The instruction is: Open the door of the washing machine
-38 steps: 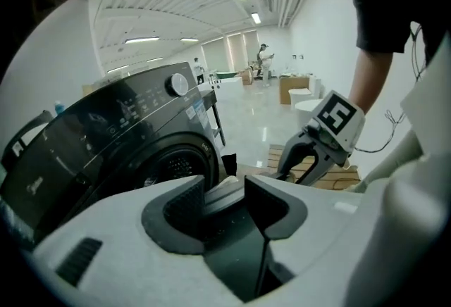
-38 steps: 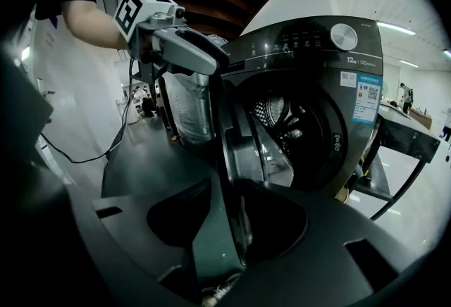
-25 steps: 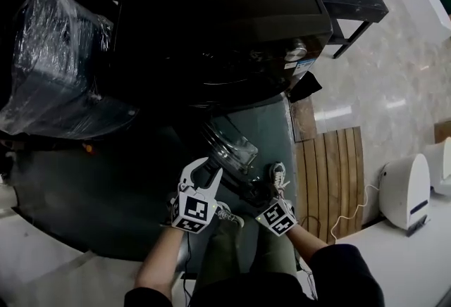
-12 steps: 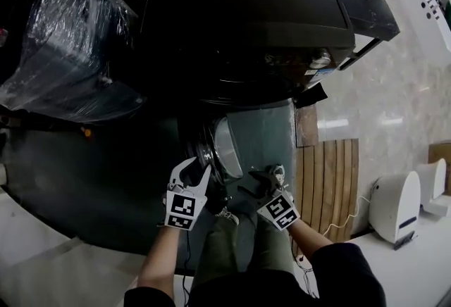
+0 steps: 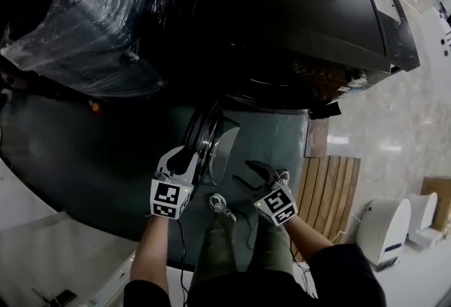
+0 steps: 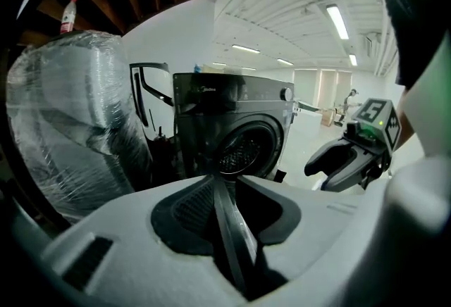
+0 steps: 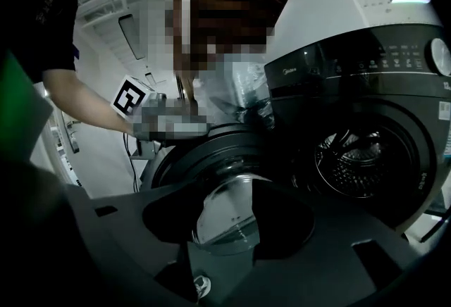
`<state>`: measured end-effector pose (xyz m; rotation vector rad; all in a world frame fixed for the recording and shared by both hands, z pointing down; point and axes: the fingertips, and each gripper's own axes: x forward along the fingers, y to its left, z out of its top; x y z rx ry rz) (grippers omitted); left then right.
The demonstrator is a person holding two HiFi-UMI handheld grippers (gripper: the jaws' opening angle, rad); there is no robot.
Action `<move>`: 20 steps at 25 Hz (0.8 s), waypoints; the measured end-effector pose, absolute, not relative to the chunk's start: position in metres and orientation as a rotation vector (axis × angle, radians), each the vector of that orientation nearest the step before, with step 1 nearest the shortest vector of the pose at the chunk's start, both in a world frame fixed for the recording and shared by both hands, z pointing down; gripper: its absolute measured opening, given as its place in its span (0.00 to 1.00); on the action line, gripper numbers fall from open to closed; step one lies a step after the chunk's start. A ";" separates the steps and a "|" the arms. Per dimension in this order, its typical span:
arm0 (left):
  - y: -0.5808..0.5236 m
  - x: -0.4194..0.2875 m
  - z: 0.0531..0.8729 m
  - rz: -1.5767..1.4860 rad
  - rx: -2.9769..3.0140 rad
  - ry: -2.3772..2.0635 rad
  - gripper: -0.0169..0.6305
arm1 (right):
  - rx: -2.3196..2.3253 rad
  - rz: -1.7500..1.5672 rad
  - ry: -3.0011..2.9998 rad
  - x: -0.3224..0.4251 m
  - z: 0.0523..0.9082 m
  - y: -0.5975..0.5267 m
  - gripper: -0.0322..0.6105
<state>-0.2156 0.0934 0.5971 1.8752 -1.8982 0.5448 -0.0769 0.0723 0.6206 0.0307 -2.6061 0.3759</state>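
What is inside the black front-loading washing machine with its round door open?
Inside the black front-loading washing machine, a perforated metal drum is visible. Its depth is dark, so whether laundry lies there cannot be seen.

Washing machine (image 7: 317, 87) brand mark: a small pale word stood at the upper left of its front, too small for me to read.
Control panel (image 7: 398, 52): rows of tiny pale legends ran beside the dial, none legible.
Sticker (image 5: 356, 82): a pale and blue patch sat at the front's upper corner, its print unreadable.
Bottle (image 6: 68, 13): it wore a red label, the lettering too small.
Left gripper (image 5: 184, 155) cube (image 5: 168, 198): a black-and-white square marker pattern, no letters.
Right gripper (image 5: 250, 175) cube (image 5: 276, 205): another such marker pattern.
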 end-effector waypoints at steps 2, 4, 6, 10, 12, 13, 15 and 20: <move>0.098 -0.237 0.595 0.526 1.861 -1.940 0.15 | -0.001 0.368 -2.607 -0.089 0.618 0.080 0.39; 0.104 -0.258 0.596 0.518 1.851 -1.954 0.11 | -0.030 0.357 -2.608 -0.101 0.618 0.086 0.39; 0.106 -0.277 0.594 0.517 1.851 -1.955 0.09 | -0.055 0.338 -2.609 -0.113 0.617 0.091 0.39; 0.107 -0.299 0.593 0.575 1.911 -1.935 0.07 | -0.074 0.315 -2.612 -0.134 0.618 0.095 0.39; 0.108 -0.304 0.594 0.616 1.958 -1.915 0.07 | -0.070 0.313 -2.616 -0.142 0.618 0.094 0.39; 0.108 -0.306 0.595 0.638 1.986 -1.906 0.07 | -0.067 0.312 -2.619 -0.145 0.617 0.093 0.39; 0.108 -0.310 0.595 0.693 2.039 -1.887 0.07 | -0.060 0.313 -2.623 -0.150 0.616 0.093 0.39; 0.112 -0.335 0.595 0.724 2.016 -1.902 0.13 | -0.051 0.314 -2.611 -0.155 0.622 0.095 0.39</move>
